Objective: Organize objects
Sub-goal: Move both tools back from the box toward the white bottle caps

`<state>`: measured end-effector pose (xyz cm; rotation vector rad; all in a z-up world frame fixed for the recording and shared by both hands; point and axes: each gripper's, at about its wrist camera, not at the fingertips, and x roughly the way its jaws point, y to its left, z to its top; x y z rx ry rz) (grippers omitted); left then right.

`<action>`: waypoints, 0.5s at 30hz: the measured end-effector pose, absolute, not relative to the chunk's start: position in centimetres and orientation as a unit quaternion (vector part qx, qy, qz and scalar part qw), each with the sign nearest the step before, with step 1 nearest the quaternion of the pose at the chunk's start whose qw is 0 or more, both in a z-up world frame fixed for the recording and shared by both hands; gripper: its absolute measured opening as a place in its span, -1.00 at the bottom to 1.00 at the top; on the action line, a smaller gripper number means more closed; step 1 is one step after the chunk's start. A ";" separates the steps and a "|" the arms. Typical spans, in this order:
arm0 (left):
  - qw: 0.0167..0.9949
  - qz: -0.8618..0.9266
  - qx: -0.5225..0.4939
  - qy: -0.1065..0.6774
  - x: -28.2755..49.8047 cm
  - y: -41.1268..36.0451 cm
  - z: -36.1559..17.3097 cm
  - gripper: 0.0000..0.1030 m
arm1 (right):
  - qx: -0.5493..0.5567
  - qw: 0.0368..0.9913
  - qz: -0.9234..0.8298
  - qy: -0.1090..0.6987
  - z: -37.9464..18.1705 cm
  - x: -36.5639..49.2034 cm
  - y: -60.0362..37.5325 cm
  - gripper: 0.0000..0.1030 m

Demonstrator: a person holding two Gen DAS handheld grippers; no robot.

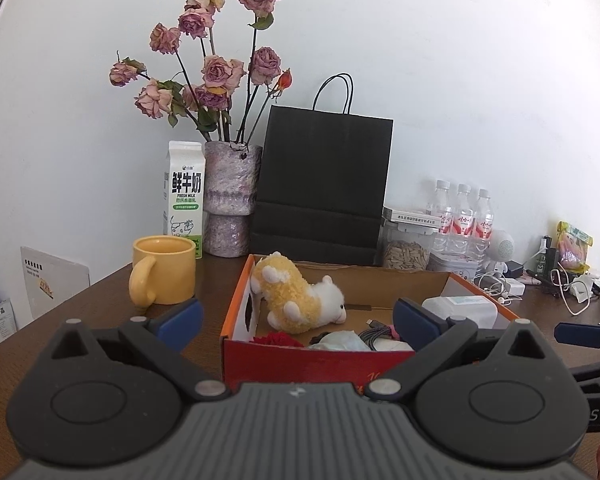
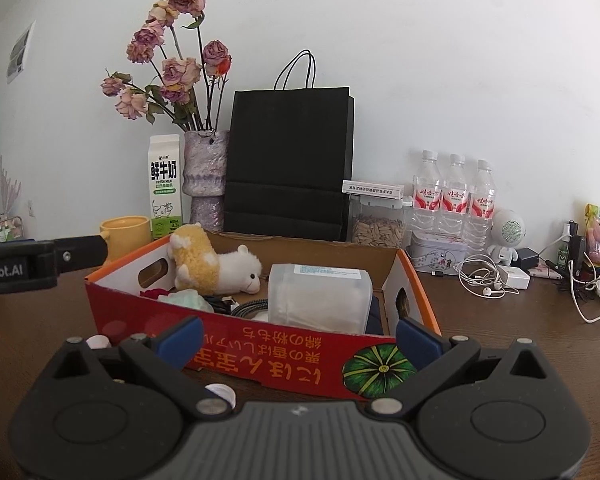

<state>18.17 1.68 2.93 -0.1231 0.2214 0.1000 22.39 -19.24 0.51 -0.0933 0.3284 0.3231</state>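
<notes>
The brown bench (image 2: pixel 500 332) carries a red cardboard box (image 2: pixel 260 356), open-topped, in front of a black paper bag (image 2: pixel 288 160). Inside the box lie a translucent plastic container (image 2: pixel 320 298) at the right, a yellow-and-white plush toy (image 2: pixel 212 266) at the left, and a braided cable (image 2: pixel 250 306) between them. The left gripper (image 1: pixel 298 322) and right gripper (image 2: pixel 298 338) both hover at the box's near wall, jaws spread wide and empty.

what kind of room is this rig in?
Probably a lived-in home or small office desk: dried pink roses in a mottled vase, green-and-white milk carton, tangled white chargers and earphones on a brown wooden tabletop.
</notes>
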 end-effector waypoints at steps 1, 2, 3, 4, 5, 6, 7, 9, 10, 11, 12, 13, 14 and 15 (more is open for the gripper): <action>0.990 0.050 -0.062 0.114 17.7 1.7 3.0 1.00 | -0.045 0.972 0.160 0.163 0.5 21.9 -19.3 1.00; 0.990 0.050 -0.062 0.118 17.3 1.8 3.0 1.00 | -0.043 0.972 0.162 0.166 0.6 21.3 -19.4 1.00; 0.989 0.051 -0.062 0.121 16.8 1.9 3.1 1.00 | -0.042 0.971 0.164 0.168 0.6 20.9 -19.5 1.00; 0.989 0.051 -0.063 0.124 16.4 2.0 3.2 1.00 | -0.040 0.971 0.166 0.170 0.7 20.4 -19.6 1.00; 0.989 0.053 -0.062 0.126 15.8 2.1 3.2 1.00 | -0.039 0.970 0.167 0.174 0.6 19.8 -19.7 1.00; 0.988 0.055 -0.062 0.129 15.3 2.2 3.3 1.00 | -0.038 0.969 0.168 0.178 0.6 19.3 -19.7 1.00; 0.988 0.056 -0.063 0.131 14.7 2.3 3.4 1.00 | -0.037 0.968 0.169 0.183 0.6 18.9 -19.7 1.00; 0.987 0.057 -0.063 0.134 13.5 2.5 3.8 1.00 | -0.030 0.966 0.168 0.192 0.7 17.9 -19.8 1.00; 0.987 0.059 -0.063 0.135 12.9 2.6 3.9 1.00 | -0.022 0.966 0.167 0.196 0.8 17.3 -19.8 1.00; 0.987 0.061 -0.064 0.136 12.2 2.7 4.1 1.00 | -0.016 0.966 0.167 0.198 0.9 16.7 -19.9 1.00; 0.986 0.062 -0.064 0.138 11.6 2.8 4.3 1.00 | -0.013 0.966 0.168 0.198 1.0 16.1 -19.9 1.00; 0.986 0.063 -0.066 0.139 11.0 2.9 4.5 1.00 | -0.012 0.965 0.171 0.198 1.1 15.4 -19.9 1.00; 0.986 0.064 -0.066 0.139 10.4 3.0 4.7 1.00 | -0.014 0.965 0.173 0.197 1.2 14.7 -19.9 1.00; 0.986 0.064 -0.065 0.138 9.8 3.1 4.8 1.00 | -0.015 0.965 0.175 0.197 1.3 14.2 -19.9 1.00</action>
